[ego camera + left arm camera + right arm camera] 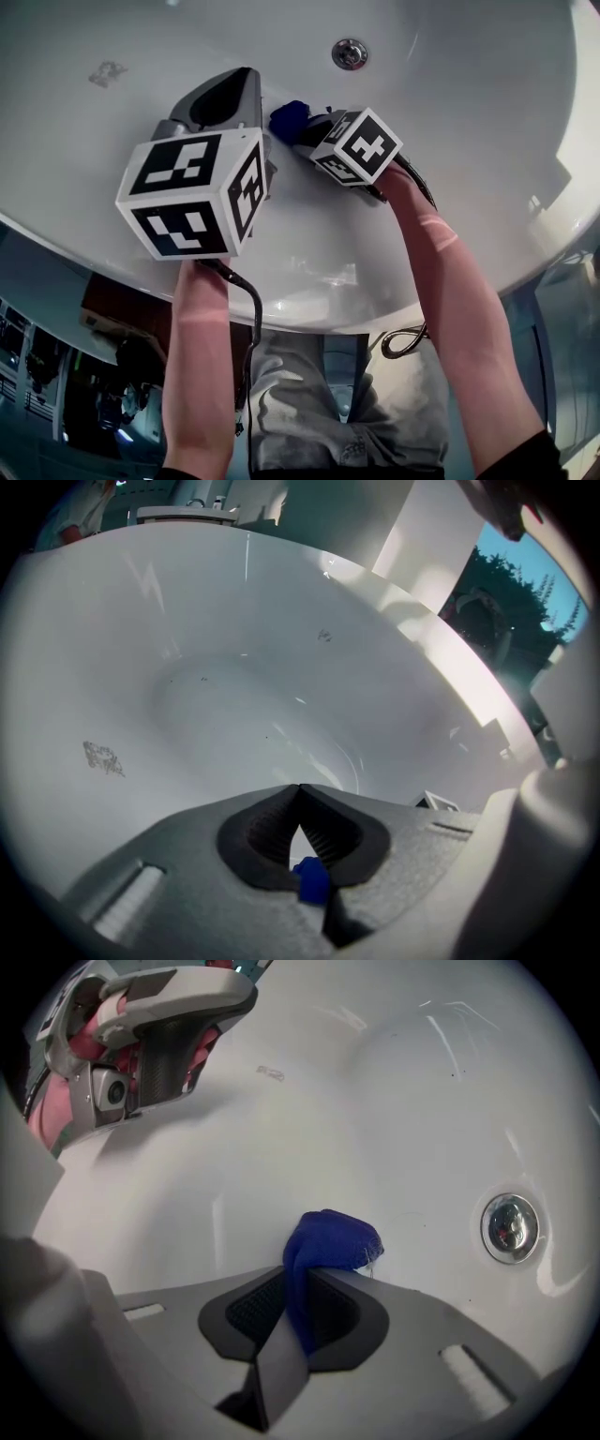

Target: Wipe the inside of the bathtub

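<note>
The white bathtub (450, 84) fills the head view, its round metal drain (349, 53) at the far side. My right gripper (305, 127) is shut on a bunched blue cloth (289, 117), which rests against the tub's inner wall. In the right gripper view the blue cloth (328, 1241) bulges out past the jaws of the right gripper (298, 1283), with the drain (509, 1227) to its right. My left gripper (234, 89) hovers just left of the cloth. Its jaws meet at the tips in the left gripper view (300, 794), gripping nothing; a bit of blue (311, 881) shows behind them.
A grey smudge (106, 72) marks the tub wall at the left, also seen as a smudge (103, 758) in the left gripper view. The tub's near rim (309, 314) curves below both arms. A cable (403, 342) hangs by the right forearm.
</note>
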The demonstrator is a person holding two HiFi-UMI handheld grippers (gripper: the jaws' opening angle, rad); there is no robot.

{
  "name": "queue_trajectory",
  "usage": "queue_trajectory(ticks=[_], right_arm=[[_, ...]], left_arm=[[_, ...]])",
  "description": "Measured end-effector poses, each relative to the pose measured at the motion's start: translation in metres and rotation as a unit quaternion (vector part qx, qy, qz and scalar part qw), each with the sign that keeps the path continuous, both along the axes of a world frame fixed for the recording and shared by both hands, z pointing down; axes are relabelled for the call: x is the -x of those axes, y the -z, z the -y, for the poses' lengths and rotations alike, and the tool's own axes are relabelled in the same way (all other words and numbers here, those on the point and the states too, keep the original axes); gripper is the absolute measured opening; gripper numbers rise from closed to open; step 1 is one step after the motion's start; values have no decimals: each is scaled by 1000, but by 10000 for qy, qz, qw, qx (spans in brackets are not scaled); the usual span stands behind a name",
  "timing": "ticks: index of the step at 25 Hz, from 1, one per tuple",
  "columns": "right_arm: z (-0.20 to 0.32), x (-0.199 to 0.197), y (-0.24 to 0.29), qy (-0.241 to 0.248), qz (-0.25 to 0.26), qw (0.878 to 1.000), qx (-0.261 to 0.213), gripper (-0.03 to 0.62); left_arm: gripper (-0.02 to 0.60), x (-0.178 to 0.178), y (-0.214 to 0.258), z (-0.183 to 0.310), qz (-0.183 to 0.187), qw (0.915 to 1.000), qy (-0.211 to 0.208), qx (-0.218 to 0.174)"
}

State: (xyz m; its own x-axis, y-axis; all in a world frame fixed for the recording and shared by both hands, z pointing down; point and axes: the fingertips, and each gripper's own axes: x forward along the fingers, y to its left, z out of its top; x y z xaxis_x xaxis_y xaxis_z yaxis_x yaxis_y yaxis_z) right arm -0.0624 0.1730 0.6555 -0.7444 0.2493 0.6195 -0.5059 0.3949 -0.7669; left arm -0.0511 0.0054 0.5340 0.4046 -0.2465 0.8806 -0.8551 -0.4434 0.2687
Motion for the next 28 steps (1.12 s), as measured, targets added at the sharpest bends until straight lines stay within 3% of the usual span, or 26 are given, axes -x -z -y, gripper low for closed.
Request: queue_trajectory(ticks=[5, 28], right_arm=[[-6, 4, 21, -89, 133, 9998, 69, 74], [-46, 24, 159, 316, 1011, 9942, 170, 72]], left_arm=[[5, -3, 15, 0, -243, 9997, 63, -79], [5, 22, 88, -11, -27, 9988, 444, -215]])
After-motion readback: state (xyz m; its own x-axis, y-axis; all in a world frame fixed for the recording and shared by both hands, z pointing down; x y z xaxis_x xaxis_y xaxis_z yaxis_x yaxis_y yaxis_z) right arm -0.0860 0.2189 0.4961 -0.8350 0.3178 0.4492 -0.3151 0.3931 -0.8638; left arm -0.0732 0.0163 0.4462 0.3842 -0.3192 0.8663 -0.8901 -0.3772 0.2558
